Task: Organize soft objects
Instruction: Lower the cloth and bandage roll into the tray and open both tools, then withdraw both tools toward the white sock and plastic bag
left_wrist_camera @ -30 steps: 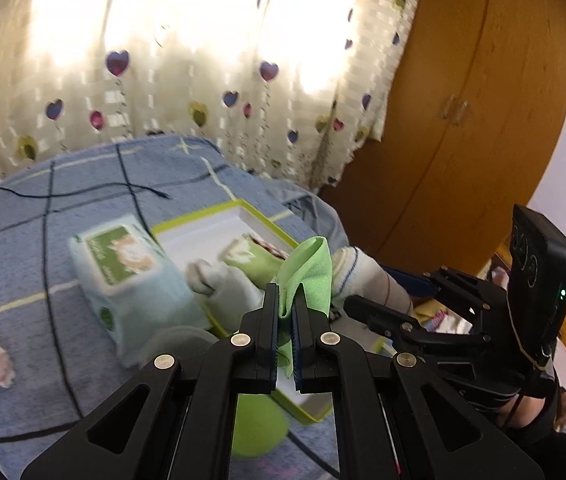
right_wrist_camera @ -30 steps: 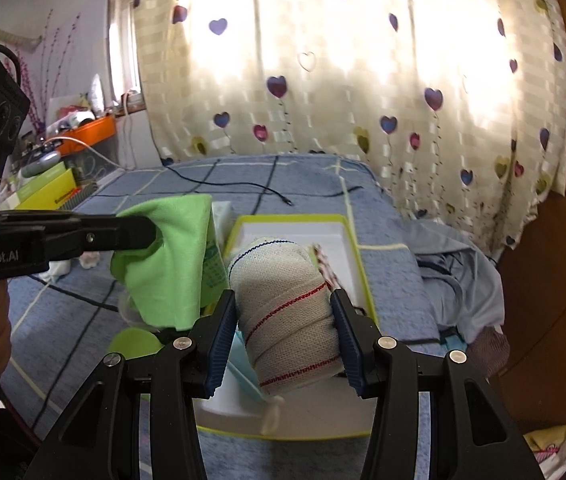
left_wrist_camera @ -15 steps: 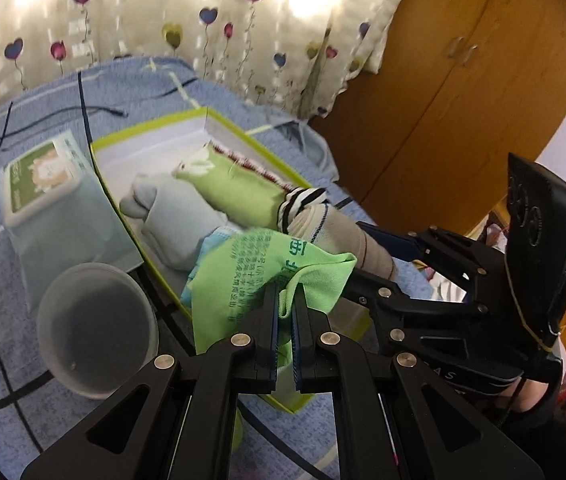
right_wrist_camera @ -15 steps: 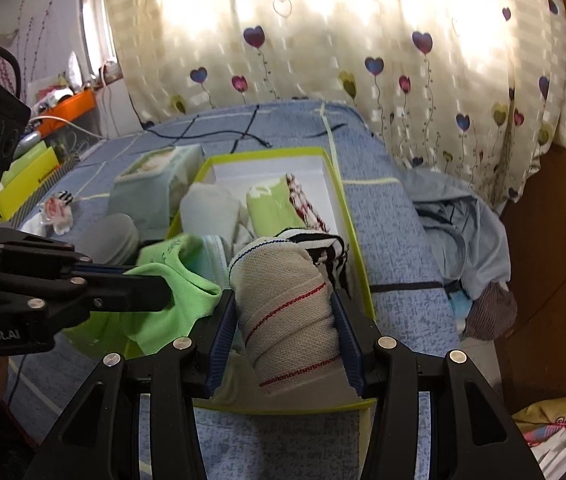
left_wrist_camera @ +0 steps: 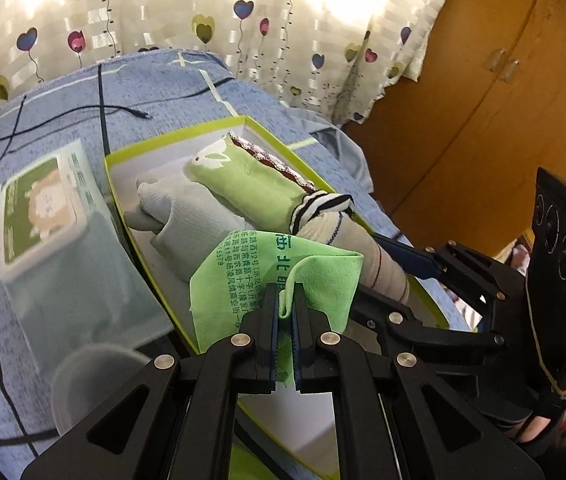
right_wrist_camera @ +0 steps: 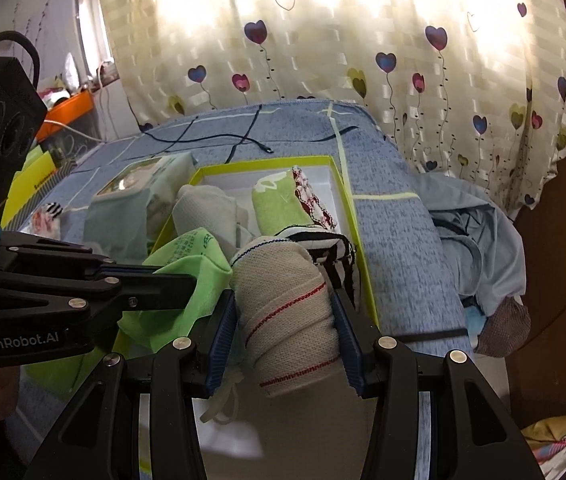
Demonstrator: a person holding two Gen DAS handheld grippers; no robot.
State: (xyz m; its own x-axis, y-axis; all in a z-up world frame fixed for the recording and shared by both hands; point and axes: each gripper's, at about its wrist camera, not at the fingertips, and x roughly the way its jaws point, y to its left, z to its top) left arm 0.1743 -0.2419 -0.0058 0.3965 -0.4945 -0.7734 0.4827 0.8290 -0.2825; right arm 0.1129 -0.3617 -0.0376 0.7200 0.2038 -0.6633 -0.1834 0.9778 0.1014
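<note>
Left-wrist view: your left gripper (left_wrist_camera: pixel 285 292) is pinching the green cloth (left_wrist_camera: pixel 243 276) lower over the box (left_wrist_camera: pixel 155 144) than a second ago, hiding its near end. Right-wrist view: your right gripper (right_wrist_camera: pixel 285 308) is clamping the rolled beige sock (right_wrist_camera: pixel 287 308), likewise lowered, masking the floor beneath.

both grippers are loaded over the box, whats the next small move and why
Probably lower the right hand-held gripper a little more and release the beige rolled sock into the near end of the green-rimmed box. The sock hangs just over that free end, beside the striped sock, while the left hand-held gripper pinches the green cloth next to it.
</note>
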